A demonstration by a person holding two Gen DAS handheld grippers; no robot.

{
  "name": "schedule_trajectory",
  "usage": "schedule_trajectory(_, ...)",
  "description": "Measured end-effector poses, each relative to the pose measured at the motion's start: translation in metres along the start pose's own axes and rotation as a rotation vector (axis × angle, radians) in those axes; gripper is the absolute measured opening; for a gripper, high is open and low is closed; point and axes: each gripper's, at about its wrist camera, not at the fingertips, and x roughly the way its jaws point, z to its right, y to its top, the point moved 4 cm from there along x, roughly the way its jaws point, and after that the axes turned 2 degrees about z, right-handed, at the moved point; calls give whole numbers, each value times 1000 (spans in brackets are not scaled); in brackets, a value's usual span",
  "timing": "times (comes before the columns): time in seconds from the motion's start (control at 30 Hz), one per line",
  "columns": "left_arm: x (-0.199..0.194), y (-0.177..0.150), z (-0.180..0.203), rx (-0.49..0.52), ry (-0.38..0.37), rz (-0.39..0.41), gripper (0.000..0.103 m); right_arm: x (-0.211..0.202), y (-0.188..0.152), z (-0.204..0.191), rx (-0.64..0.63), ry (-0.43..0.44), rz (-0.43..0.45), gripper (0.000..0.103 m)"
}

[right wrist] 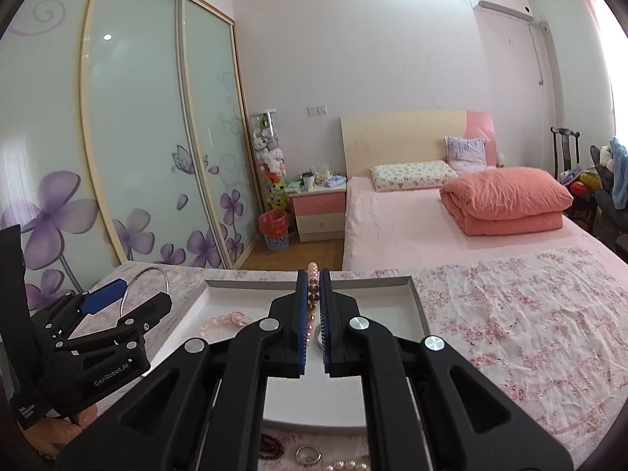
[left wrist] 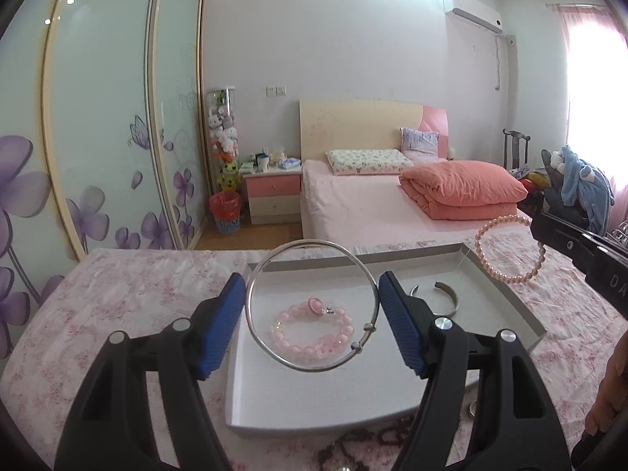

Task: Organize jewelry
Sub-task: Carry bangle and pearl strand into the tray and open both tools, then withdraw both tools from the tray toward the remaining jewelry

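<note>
Left gripper [left wrist: 313,294] pads clamping silver bangle [left wrist: 314,306] above white tray [left wrist: 274,404]; right gripper [right wrist: 313,310] closed on pearl bracelet [right wrist: 313,298]; "GenRobot.AI" on left gripper body

Silver bangle [left wrist: 312,306] upright, clamped across its width, above white tray [left wrist: 251,392]. Pink pearl bracelet [left wrist: 510,249] pinched edge-on. In tray: pink bead bracelet [left wrist: 314,333], silver cuff [left wrist: 447,296].

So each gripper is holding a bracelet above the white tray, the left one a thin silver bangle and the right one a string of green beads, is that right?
Nearly. The right gripper holds a pink pearl bracelet, not green, as the left wrist view shows. The left gripper does hold the thin silver bangle above the white tray.
</note>
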Motion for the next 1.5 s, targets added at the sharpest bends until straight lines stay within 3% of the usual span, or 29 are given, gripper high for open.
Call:
schedule_trajectory(0.2,47,-3,-3,-19,-10,-86,68,40,-5,6,36,-1,-86,7)
schedule_trajectory(0.43,75,-7,-3,-31,-45,-152,69,59,-13,4,38,3,-152,10)
schedule_trajectory(0.5,77,-9,-2,-30,-54,-159,69,61,-14,3,40,1,-156,20)
schedule_trajectory(0.53,78,-9,-2,-34,-61,-159,69,59,-14,3,44,-3,-154,34)
schedule_trajectory(0.57,78,-9,-2,-37,-69,-157,71,58,-14,4,48,-5,-149,41)
schedule_trajectory(0.8,63,0,-14,-75,-76,-123,74,41,-12,10,50,-11,-128,40)
schedule_trajectory(1.13,23,-2,-40,-97,-22,-100,74,8,-19,19,40,-26,-120,41)
schedule_trajectory(1.5,-32,-46,-50,-84,-42,-140,76,-29,-72,41,32,-63,-259,40)
